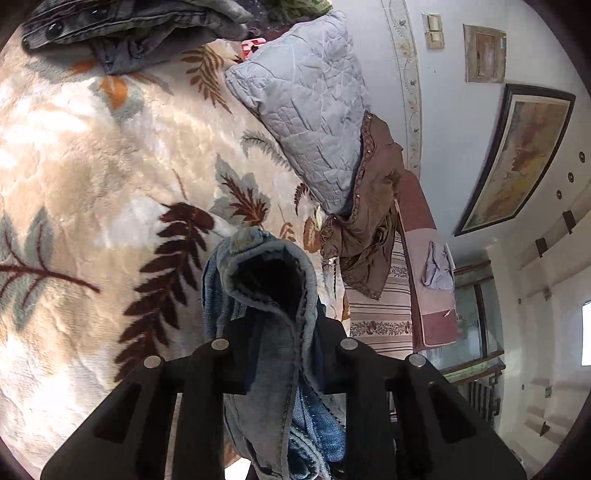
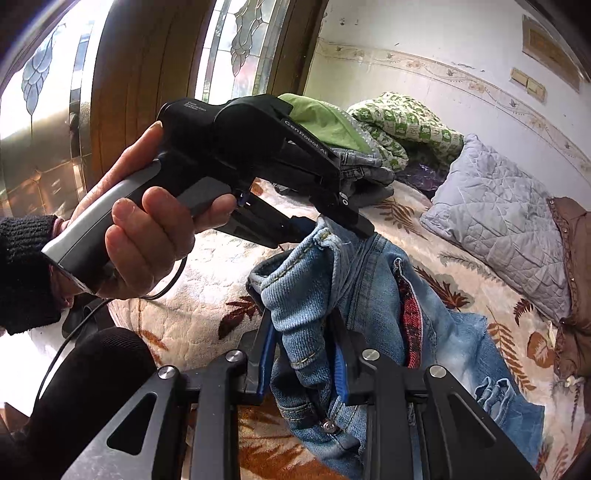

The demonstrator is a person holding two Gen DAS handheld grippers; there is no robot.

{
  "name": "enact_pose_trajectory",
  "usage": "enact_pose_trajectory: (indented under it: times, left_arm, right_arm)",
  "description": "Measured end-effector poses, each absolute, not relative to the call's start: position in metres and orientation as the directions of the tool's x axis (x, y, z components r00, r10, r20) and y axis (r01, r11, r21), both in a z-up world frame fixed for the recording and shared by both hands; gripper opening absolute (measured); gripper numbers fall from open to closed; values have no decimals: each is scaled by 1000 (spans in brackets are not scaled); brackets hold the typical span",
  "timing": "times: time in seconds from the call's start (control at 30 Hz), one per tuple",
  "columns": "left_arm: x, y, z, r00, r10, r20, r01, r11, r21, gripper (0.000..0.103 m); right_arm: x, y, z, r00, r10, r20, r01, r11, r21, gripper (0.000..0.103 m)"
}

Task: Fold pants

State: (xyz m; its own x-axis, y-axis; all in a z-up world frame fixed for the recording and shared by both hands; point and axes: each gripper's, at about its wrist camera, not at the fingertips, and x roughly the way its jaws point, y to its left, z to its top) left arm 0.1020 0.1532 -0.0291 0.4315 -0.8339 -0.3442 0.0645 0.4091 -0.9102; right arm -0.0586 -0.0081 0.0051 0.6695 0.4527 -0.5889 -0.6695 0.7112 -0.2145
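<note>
Left wrist view: nearest the lens, at bottom centre, the left gripper (image 1: 284, 354) has its black jaws pinched narrow on a fold of the blue jeans (image 1: 266, 295), whose rolled denim edge rises as a hood above the fingers and trails down between them. Behind lies a cream blanket (image 1: 92, 166) printed with brown and grey fern leaves. A grey quilted pillow (image 1: 310, 110) sits upper centre, a brown garment (image 1: 369, 221) drapes just right of it, and dark folded clothes (image 1: 122, 29) fill the upper left.

Right wrist view: at bottom centre the right gripper (image 2: 303, 354) grips the jeans' waistband between blue-lined jaws, the denim (image 2: 369, 295) spreading rightward over the blanket. At left a hand (image 2: 140, 221) holds the left gripper's grey handle, its tip clamped on the waistband mid-frame. Green clothes (image 2: 399, 122) are piled at top centre
</note>
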Motion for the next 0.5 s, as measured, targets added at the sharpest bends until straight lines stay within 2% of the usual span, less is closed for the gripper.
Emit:
enact_pose_trajectory:
  times: [0.1,0.27,0.5]
  left_arm:
    - [106,119,5,410,-842,-351,128,434,-892,21]
    - [127,34,37,308,-859,-410,232,485,-843,23]
    - [158,-90,-4,52,-782,-621,220,616,-757,23]
  right_arm:
    - [-58,-44,26,690,465,-555,-630,764,-142,26]
    - [-43,-117,44,690,470,-550,-507,857,97,26]
    - [-18,-210,5,630,479,-611,-239,868,435,26]
